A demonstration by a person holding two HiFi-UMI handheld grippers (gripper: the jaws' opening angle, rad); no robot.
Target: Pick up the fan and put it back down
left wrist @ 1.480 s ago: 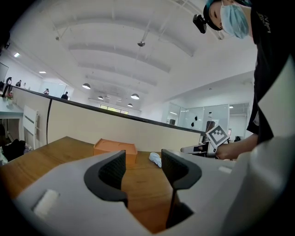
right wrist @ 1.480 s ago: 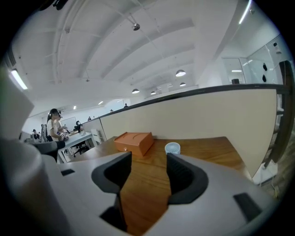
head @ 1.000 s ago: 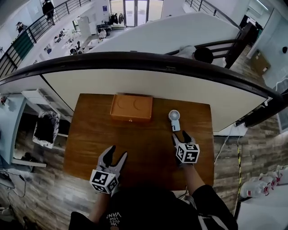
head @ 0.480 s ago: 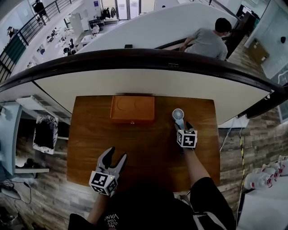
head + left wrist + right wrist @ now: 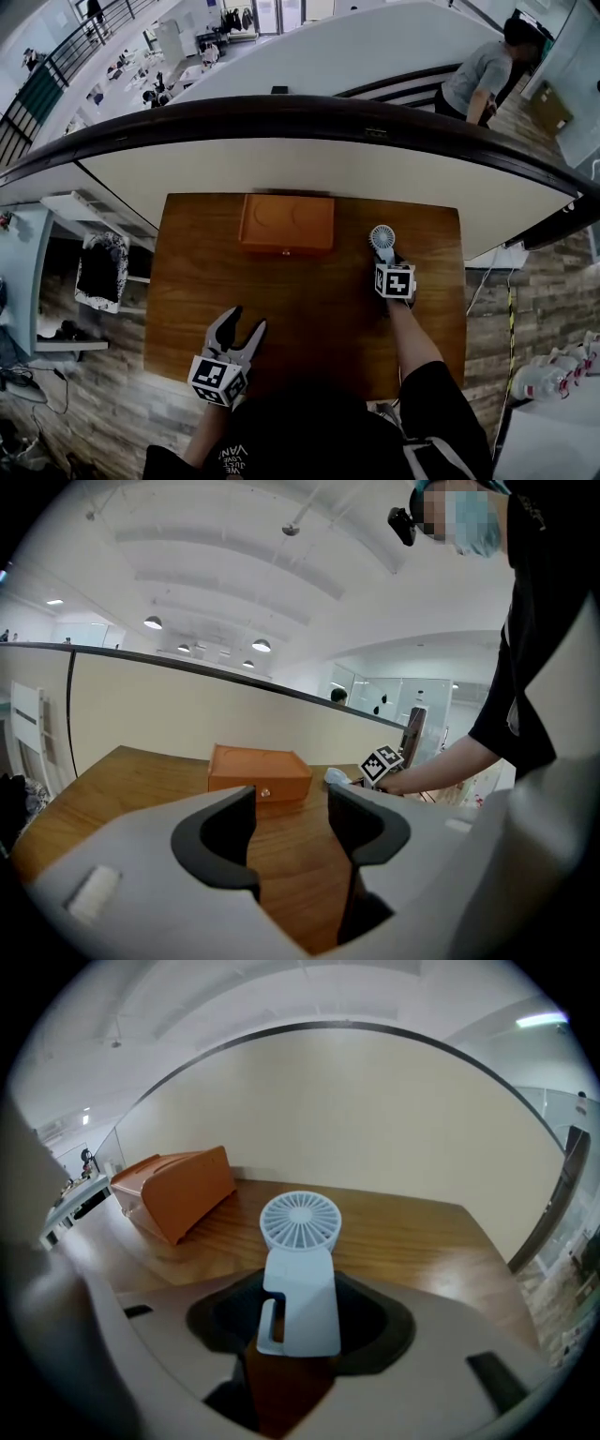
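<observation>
A small pale blue hand fan (image 5: 382,238) lies flat on the wooden table (image 5: 319,309), right of middle, with its round grille toward the far edge. My right gripper (image 5: 385,261) reaches down over it. In the right gripper view the fan's handle (image 5: 300,1283) lies between the jaws, which are closing, with a gap showing on each side. My left gripper (image 5: 246,322) hovers open and holding nothing over the near left of the table. From the left gripper view the fan (image 5: 336,776) shows far off beside the right gripper's marker cube (image 5: 382,763).
An orange box (image 5: 286,223) sits at the table's far edge, left of the fan, and shows too as the orange box (image 5: 178,1190) in the right gripper view. A cream wall with a dark rail (image 5: 300,122) rises just behind the table. A person (image 5: 483,70) stands beyond it.
My right gripper has moved forward and down onto the fan, so its handle now lies between the jaws. The left gripper has barely shifted. The person beyond the rail has walked right.
</observation>
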